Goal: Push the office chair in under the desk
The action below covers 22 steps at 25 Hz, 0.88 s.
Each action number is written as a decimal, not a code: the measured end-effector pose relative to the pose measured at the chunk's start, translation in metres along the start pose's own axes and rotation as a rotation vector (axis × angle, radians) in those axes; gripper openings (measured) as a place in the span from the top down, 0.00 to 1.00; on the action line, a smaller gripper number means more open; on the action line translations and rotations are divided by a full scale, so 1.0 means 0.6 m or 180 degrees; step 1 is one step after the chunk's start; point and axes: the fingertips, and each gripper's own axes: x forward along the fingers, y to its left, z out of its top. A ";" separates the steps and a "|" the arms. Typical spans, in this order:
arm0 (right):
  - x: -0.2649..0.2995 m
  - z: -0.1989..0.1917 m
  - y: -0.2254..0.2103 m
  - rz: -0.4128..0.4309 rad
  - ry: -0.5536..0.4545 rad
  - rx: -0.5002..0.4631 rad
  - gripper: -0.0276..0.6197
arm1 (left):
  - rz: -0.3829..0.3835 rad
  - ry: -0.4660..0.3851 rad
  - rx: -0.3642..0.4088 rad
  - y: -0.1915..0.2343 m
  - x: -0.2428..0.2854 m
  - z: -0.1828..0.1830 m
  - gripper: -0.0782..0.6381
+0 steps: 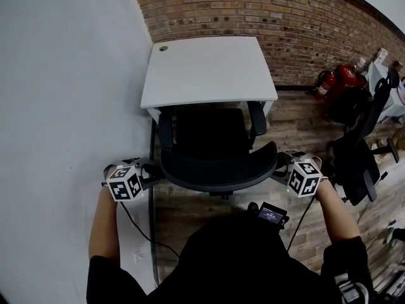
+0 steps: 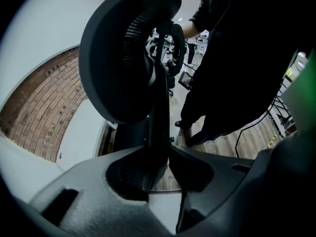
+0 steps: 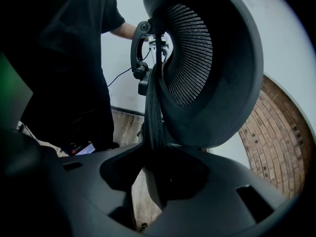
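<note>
Screen unit (image 1: 272,215) on the person's chest is nearest, with a cable (image 1: 136,227) hanging below the left gripper (image 1: 150,173). Person stands behind the chair (image 1: 215,151), forearms out to either side. Left gripper sits at the left end of the backrest (image 1: 218,173) and the right gripper (image 1: 280,170) at the right end, marker cubes facing up.

Left gripper view: fingers (image 2: 94,196) clenched on the backrest edge, which runs straight down into the gap between them. The mesh back curves off above.

Right gripper view: same story. Fingers (image 3: 222,196) are clamped on the opposite edge, rim pinched in the gap. Each gripper view also shows the other gripper at the far end of the backrest.

Chair faces the surface (image 1: 209,68). Front of the seat (image 1: 209,132) is hidden under the near edge of the white top; rear of the seat and the backrest are out in the open. Armrests (image 1: 256,122) reach about to that near edge.

Surface stands against the white wall (image 1: 63,75) on the left and the brick wall (image 1: 253,11) behind, with a round grommet (image 1: 163,49) at its far-left corner. Floor (image 1: 190,214) is wood plank.

Off right, well apart: a second chair (image 1: 357,154) and red extinguishers (image 1: 342,81) by the brick wall.
</note>
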 end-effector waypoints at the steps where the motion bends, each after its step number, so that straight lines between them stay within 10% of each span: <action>1: 0.003 0.001 -0.004 -0.0008 0.0001 0.0003 0.74 | -0.0002 0.0003 0.0007 0.005 0.000 -0.004 0.70; 22: 0.045 0.023 -0.087 -0.0036 0.0027 0.0072 0.74 | -0.0050 0.0021 0.0015 0.099 -0.006 -0.051 0.70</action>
